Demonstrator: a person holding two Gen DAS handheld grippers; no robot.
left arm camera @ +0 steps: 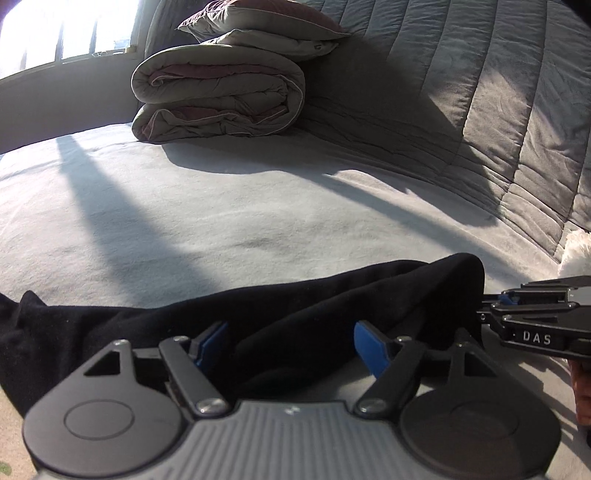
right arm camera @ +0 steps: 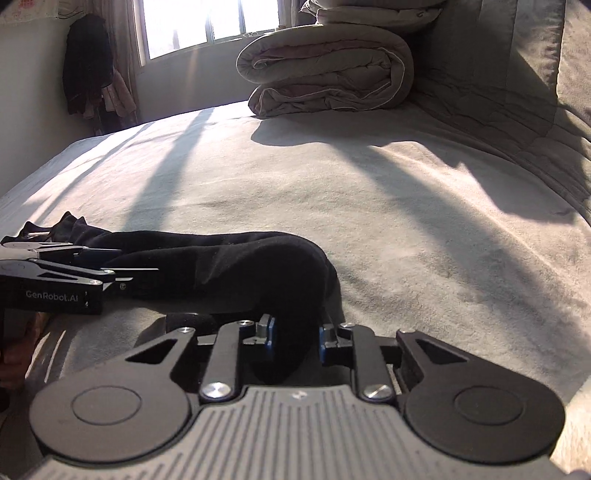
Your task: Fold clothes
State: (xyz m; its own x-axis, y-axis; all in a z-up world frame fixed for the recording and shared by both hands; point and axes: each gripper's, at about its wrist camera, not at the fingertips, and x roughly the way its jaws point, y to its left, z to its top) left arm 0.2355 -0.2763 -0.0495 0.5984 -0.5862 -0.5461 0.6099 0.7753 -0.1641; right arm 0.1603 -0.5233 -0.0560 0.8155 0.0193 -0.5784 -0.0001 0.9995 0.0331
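Note:
A black garment lies bunched along the near edge of the bed; in the right wrist view it stretches from left to centre. My left gripper is open, its blue pads wide apart with black fabric lying between them. My right gripper has its pads close together on a fold of the garment. In the left wrist view the right gripper comes in from the right edge. In the right wrist view the left gripper comes in from the left.
The bed sheet is pale grey with long shadows. A rolled duvet with a pillow on top sits at the far end. A quilted grey cover rises on the right. Dark clothes hang by the window.

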